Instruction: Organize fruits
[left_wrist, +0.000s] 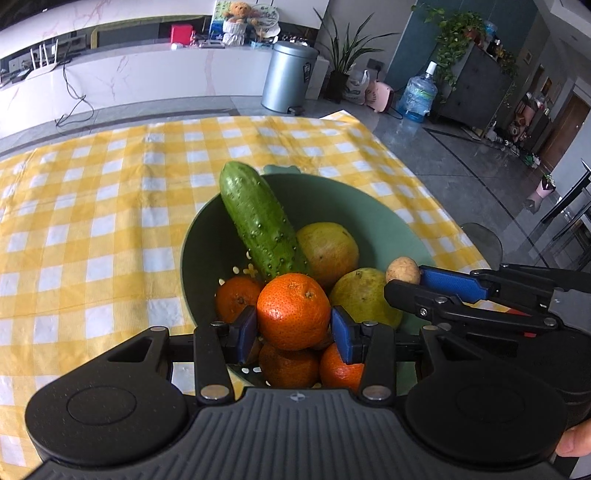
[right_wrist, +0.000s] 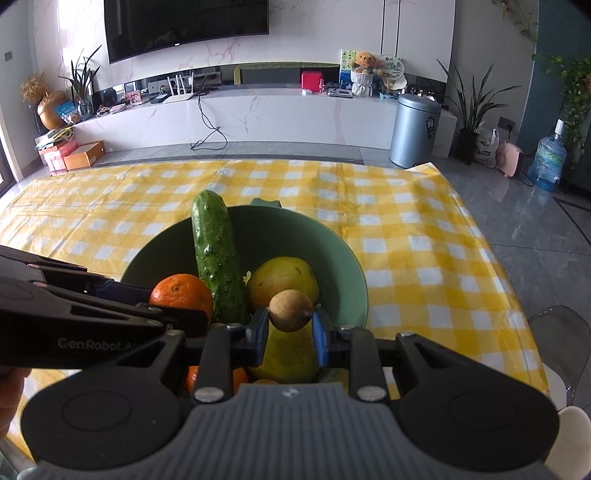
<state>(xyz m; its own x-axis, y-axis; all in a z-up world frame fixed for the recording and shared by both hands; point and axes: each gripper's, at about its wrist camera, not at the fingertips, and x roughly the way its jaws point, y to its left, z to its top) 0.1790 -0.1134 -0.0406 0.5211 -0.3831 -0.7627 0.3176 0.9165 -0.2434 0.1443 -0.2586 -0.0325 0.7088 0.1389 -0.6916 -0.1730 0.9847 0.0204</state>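
Left wrist view: the left gripper (left_wrist: 293, 325) holds an orange (left_wrist: 293, 310) between its blue pads, jaws partly open around it, just above a green bowl (left_wrist: 399, 225) on a yellow checked cloth (left_wrist: 110, 206). In the bowl lie a cucumber (left_wrist: 258, 218) leaning on the far rim, two pears (left_wrist: 327, 249), and more oranges (left_wrist: 236, 297) under the held one. From the right side comes the right gripper (left_wrist: 404, 280), nipping a small brown fruit (left_wrist: 402, 270).

In the right wrist view the right gripper (right_wrist: 290, 325) is nearly shut on that brown fruit (right_wrist: 290, 310), above a pear (right_wrist: 290, 354) at the near side of the bowl (right_wrist: 347, 266). The left gripper (right_wrist: 192, 317) reaches in from the left, by an orange (right_wrist: 181, 295).
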